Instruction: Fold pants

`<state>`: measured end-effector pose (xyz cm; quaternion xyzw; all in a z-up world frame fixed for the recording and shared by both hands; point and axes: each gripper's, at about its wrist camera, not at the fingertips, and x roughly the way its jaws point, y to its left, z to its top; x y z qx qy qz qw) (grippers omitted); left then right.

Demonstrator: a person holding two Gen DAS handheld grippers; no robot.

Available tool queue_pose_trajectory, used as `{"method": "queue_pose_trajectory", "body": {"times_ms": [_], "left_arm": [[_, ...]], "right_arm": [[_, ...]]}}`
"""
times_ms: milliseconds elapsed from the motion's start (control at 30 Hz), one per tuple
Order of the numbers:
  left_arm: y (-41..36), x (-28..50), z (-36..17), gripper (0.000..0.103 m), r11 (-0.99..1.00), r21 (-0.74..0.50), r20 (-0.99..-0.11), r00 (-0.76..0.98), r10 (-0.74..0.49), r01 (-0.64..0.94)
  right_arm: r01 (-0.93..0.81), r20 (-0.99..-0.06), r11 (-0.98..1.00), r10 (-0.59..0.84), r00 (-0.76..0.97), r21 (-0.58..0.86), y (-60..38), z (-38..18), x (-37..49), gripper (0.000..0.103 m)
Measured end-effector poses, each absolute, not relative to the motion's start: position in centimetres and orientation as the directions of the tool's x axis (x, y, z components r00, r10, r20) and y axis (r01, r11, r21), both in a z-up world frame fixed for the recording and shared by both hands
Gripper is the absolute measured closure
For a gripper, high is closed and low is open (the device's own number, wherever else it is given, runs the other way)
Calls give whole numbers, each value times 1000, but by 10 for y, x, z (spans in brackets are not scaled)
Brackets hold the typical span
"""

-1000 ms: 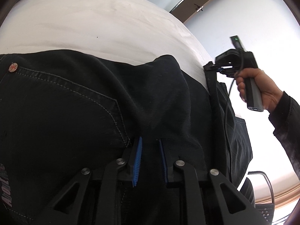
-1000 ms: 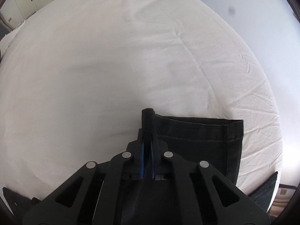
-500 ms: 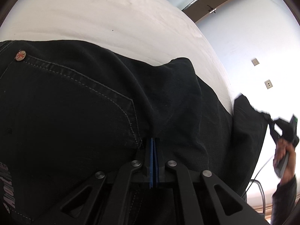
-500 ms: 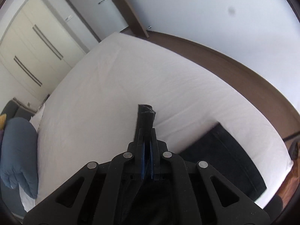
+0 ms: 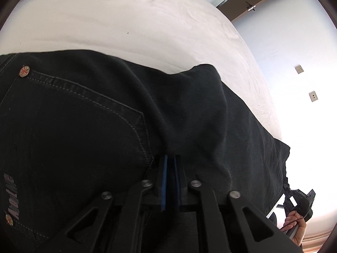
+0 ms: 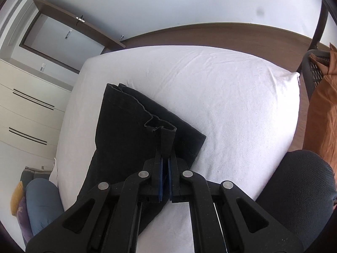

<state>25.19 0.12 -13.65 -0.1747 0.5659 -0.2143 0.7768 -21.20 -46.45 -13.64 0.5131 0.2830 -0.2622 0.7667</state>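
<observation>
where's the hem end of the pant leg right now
In the right wrist view the hem is pinched in the right gripper, lifted over the folded black pants on the left side of the white bed.

I see a bed with a white fitted sheet, lightly creased, filling most of both views. Past its far edge a brown wooden floor meets a pale wall. To my left in the right wrist view stands a door in a brown frame, and below it a cream wardrobe with dark bar handles. A blue pillow lies at the lower left. On the right, orange cloth hangs over a black mesh chair. Two wall sockets show in the left wrist view.
</observation>
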Motion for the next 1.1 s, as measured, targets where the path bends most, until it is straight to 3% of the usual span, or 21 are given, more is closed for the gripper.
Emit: {"method": "queue_pose_trajectory", "body": {"times_ms": [33,100,167,267,633,733,967,1100], "left_arm": [[-3,250,-133,69,839,-523,-796,268,-543,148],[-15,245,-124,26,818,-542,-775,265,-575,191],[-30,241,-119,16,837,-495,-795,268,-544,232],[-49,235,-116,12,872,-405,-830,290,-476,273],[-50,224,-122,10,867,-407,-817,310,-486,286],[-51,221,-125,5,871,-383,-822,316,-474,308],[-71,208,-133,2,870,-206,-848,363,-387,448],[-70,200,-134,2,849,-173,-842,372,-390,500]], "right_arm": [[687,-696,328,-108,710,649,-466,-137,-213,101],[677,-687,318,-100,720,663,-470,-140,-214,101],[674,-684,311,-95,723,670,-467,-137,-219,101],[672,-682,307,-92,726,674,-466,-132,-226,101],[655,-660,258,-81,747,710,-473,-133,-244,102],[655,-689,359,-47,724,664,-469,-127,-239,101],[571,-622,315,86,778,758,-467,-139,-261,100],[613,-649,275,52,759,740,-472,-135,-288,100]]}}
